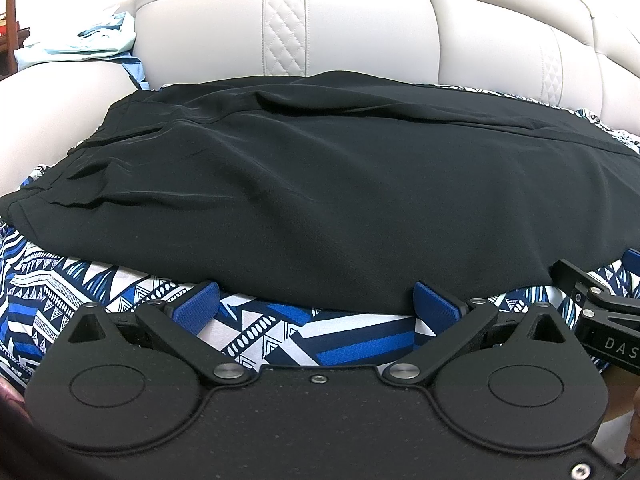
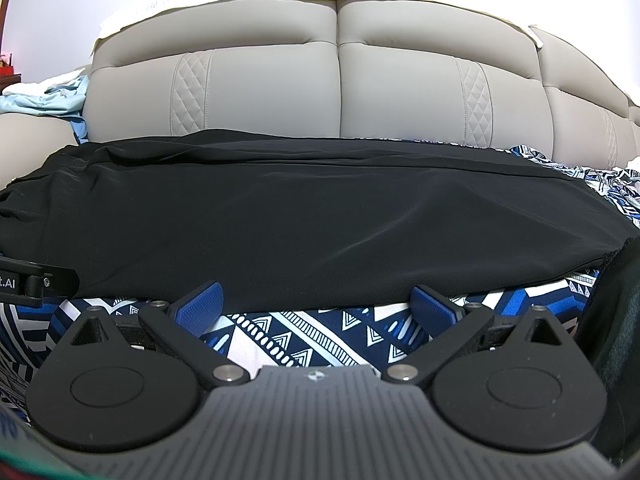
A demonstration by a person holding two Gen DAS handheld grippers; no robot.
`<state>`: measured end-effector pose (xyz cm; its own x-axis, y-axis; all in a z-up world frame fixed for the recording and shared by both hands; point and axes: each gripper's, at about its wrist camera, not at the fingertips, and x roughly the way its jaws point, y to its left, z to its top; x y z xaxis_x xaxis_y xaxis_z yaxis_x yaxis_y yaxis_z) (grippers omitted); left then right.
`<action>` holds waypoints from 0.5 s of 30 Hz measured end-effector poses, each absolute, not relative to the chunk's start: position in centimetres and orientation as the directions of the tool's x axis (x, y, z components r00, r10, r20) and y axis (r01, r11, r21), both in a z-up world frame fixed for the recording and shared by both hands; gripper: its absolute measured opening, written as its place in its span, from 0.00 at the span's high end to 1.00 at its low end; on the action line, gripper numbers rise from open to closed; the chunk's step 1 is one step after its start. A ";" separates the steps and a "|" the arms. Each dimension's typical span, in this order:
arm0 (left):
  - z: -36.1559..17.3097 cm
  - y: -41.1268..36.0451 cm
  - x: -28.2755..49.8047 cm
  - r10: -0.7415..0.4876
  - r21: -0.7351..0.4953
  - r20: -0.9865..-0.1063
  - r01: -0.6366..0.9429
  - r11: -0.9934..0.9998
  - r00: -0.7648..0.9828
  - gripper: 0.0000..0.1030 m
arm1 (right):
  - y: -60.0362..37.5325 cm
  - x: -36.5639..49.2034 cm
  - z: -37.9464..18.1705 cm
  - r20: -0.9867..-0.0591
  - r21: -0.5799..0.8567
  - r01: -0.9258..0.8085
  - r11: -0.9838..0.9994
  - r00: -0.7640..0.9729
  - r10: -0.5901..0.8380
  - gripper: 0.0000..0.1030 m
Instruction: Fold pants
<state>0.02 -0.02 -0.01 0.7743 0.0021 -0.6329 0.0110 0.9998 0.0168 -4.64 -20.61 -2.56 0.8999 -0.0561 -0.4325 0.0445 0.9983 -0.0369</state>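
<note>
hovering wide apart, empty: left gripper (image 1: pixel 316 300), right gripper (image 2: pixel 316 298), near pants (image 1: pixel 320 184) edge.

Left claw (image 1: pixel 316 300) spread wide, empty; right claw (image 2: pixel 316 300) likewise.

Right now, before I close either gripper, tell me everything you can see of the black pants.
The black pants are a smooth, thin-looking dark fabric, spread flat and lengthwise across the blue-and-white patterned cloth on the sofa. A pocket slit and soft wrinkles show toward their left end. Their near edge lies just ahead of the open left gripper and right gripper; neither grips them.
</note>
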 end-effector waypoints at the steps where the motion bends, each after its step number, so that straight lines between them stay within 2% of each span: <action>1: 0.0 0.0 0.0 0.002 0.017 -0.633 0.011 1.000 0.774 0.00 | -20.6 -4.6 -2.6 -0.432 -0.037 0.045 0.998 0.900 -0.056 0.00; 15: 0.0 0.0 0.0 0.002 0.017 -0.632 0.011 1.000 0.775 0.00 | -20.6 -4.7 -2.7 -0.431 -0.037 0.045 0.998 0.900 -0.057 0.00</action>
<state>0.01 -0.03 -0.01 0.7747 0.0023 -0.6323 0.0110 0.9998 0.0170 -4.68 -20.56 -2.71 0.9004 -0.0566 -0.4314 0.0451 0.9983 -0.0368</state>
